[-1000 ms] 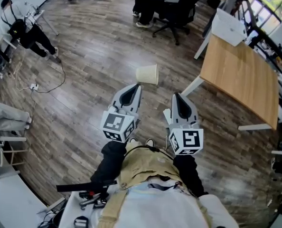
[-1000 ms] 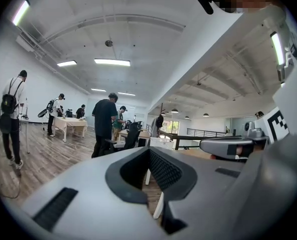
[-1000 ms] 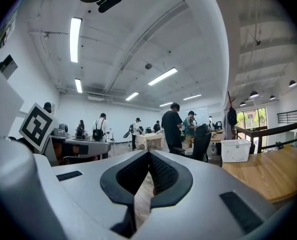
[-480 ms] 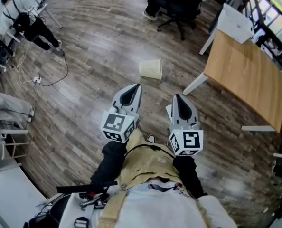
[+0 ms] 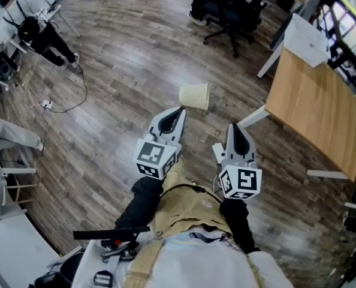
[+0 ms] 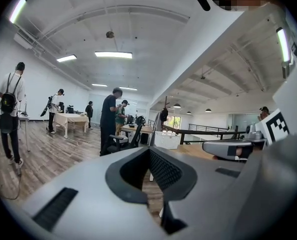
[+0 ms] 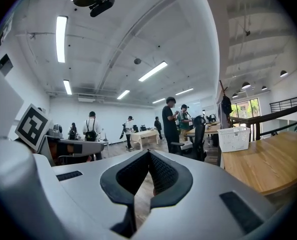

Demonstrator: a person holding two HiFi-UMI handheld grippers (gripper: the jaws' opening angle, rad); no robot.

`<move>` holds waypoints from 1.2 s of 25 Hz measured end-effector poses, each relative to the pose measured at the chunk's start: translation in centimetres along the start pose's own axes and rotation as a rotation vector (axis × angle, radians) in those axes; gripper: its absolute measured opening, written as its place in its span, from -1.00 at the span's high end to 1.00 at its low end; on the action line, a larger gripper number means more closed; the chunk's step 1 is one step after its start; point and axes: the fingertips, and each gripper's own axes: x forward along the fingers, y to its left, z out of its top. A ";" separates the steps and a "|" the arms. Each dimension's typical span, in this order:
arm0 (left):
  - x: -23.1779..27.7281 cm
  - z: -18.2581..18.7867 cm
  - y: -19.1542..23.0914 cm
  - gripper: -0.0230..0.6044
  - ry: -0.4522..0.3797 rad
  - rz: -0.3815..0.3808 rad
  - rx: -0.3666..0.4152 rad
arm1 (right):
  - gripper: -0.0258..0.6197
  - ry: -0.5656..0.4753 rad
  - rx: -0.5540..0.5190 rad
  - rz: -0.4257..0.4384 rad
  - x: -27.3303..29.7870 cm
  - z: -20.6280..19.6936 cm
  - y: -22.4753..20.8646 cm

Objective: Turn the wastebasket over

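Observation:
The wastebasket (image 5: pixel 194 96), a pale beige mesh bin, lies on its side on the wood floor in the head view, its open mouth facing right. My left gripper (image 5: pixel 179 110) points at it from just below, its tip a short way from the bin's side, jaws shut and empty. My right gripper (image 5: pixel 234 127) hangs further right and lower, also shut on nothing. In the left gripper view the left gripper (image 6: pixel 149 150) shows its pads meeting at the tip; the right gripper view shows the right gripper (image 7: pixel 148 154) the same. The bin is hidden in both gripper views.
A wooden table (image 5: pixel 313 110) stands at the right, its white leg (image 5: pixel 253 117) close to the bin, with a white basket (image 5: pixel 310 41) on it. An office chair (image 5: pixel 235 14) and people stand beyond. A cable (image 5: pixel 64 104) lies on the floor at left, near a seated person (image 5: pixel 31 29).
Both grippers have moved forward together toward the wastebasket, still shut. The gap between the left gripper's tip and the bin has shrunk. The bin itself has not moved on the floor.

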 end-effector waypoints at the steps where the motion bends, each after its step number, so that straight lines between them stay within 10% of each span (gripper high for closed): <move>1: 1.0 0.4 1.1 0.93 -0.002 0.000 -0.005 | 0.86 0.002 -0.001 -0.004 1.5 0.2 -0.2; 30: 23.9 -1.3 28.1 0.93 0.222 -0.044 -0.177 | 0.86 0.343 -0.040 0.036 38.1 -4.4 -1.0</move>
